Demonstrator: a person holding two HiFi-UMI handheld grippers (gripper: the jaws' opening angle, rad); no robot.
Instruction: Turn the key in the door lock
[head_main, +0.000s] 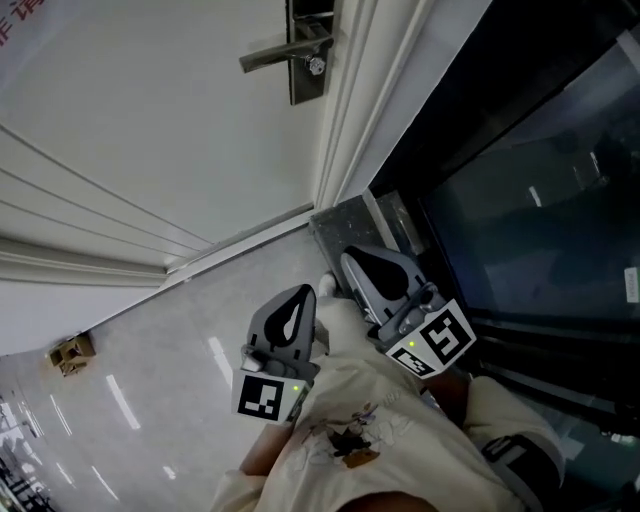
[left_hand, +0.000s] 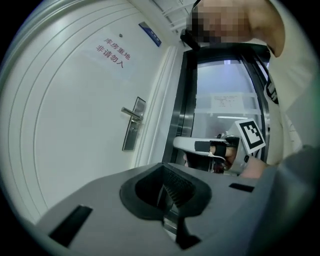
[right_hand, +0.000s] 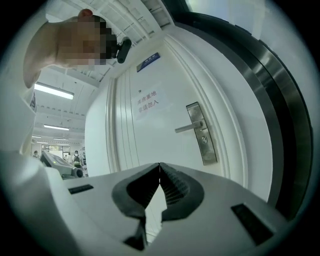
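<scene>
Steel lock plate (right_hand: 205, 145) on white door (right_hand: 150, 142)

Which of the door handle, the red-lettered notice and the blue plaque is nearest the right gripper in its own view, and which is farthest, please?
1. Door handle, right side of the door, lowest.
2. Red-lettered notice, higher, mid-door.
3. Blue plaque, topmost.

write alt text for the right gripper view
The right claw, pale grey plastic, is shut and empty, pointing at a closed white panelled door some way off. On the door are a silver lever handle on a brushed metal lock plate and a paper sign with red characters.
</scene>
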